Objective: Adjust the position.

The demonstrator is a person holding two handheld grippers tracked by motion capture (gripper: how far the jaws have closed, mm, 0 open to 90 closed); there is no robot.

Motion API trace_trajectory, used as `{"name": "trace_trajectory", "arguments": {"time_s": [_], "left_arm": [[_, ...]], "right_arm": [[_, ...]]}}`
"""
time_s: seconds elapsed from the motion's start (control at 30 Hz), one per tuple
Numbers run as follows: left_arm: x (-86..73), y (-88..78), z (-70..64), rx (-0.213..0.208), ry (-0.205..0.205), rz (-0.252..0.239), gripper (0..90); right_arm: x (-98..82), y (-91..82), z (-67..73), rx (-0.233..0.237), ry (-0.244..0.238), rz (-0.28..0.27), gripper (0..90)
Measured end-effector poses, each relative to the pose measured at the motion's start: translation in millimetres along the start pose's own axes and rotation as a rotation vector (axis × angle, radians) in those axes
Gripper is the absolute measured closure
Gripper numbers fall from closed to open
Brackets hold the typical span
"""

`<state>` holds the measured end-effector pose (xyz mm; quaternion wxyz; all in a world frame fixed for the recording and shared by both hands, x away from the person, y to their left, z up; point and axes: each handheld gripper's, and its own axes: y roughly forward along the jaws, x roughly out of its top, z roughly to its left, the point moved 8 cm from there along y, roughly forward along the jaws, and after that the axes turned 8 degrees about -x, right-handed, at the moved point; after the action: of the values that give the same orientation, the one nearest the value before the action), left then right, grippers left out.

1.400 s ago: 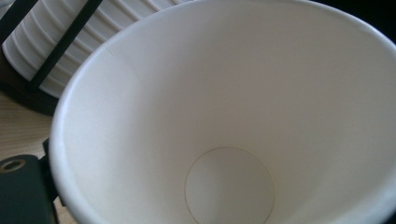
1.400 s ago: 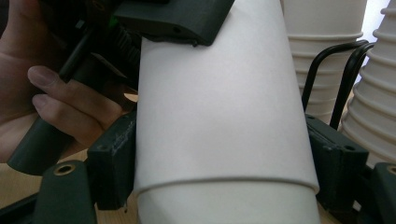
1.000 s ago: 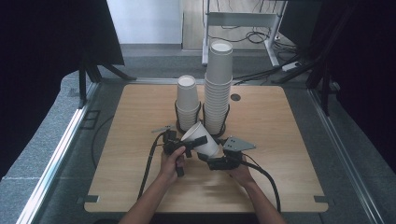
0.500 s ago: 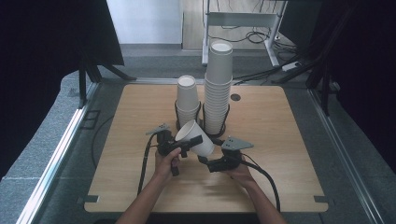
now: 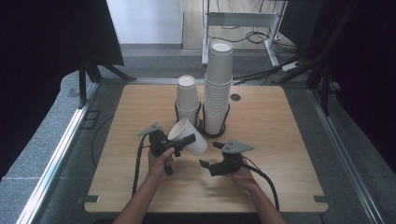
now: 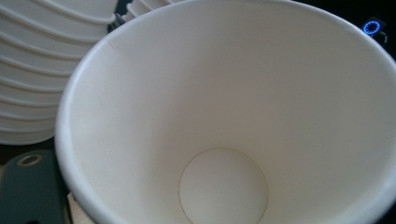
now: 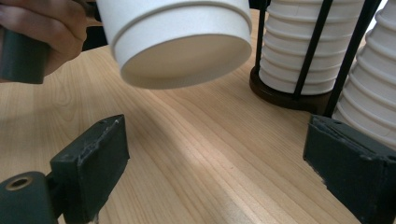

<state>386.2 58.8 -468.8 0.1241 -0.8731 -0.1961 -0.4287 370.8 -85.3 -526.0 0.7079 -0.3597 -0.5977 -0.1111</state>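
My left gripper (image 5: 183, 141) is shut on a white paper cup (image 5: 189, 134), pinching its wall. The cup hangs tilted above the wooden table (image 5: 280, 140), mouth toward the gripper and base toward the right. The left gripper view looks straight into the cup (image 6: 224, 140), with one black jaw at the bottom left. To the right of the cup, my right gripper (image 5: 210, 155) rests low over the table. Its jaws have just been opening and stand wide with nothing between them. In the right gripper view the cup's base (image 7: 182, 51) hovers above and beyond that gripper (image 7: 219, 172).
Two stacks of white cups stand in black wire holders at the table's middle back: a short stack (image 5: 187, 95) (image 7: 289, 51) and a taller stack (image 5: 218, 84) (image 7: 373, 93). Cables (image 5: 137, 161) trail from both grippers toward the table's front edge.
The left gripper has carried the cup left and slightly up, away from the right gripper. The right gripper, which was at the cup's base, has let go and stayed in place.
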Motion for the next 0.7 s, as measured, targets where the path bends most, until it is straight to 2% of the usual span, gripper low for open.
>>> {"name": "trace_trajectory", "arguments": {"time_s": [0.17, 0.7], "left_arm": [[1.4, -8.3, 3.6, 0.026, 0.020, -0.006, 13.5], [0.7, -24.9, 10.1, 0.119, 0.086, 0.003, 13.5]], "right_arm": [[-1.3, -1.8, 1.5, -0.009, -0.018, -0.002, 8.0], [-5.8, -11.1, 1.5, -0.024, -0.025, -0.009, 10.0]]}}
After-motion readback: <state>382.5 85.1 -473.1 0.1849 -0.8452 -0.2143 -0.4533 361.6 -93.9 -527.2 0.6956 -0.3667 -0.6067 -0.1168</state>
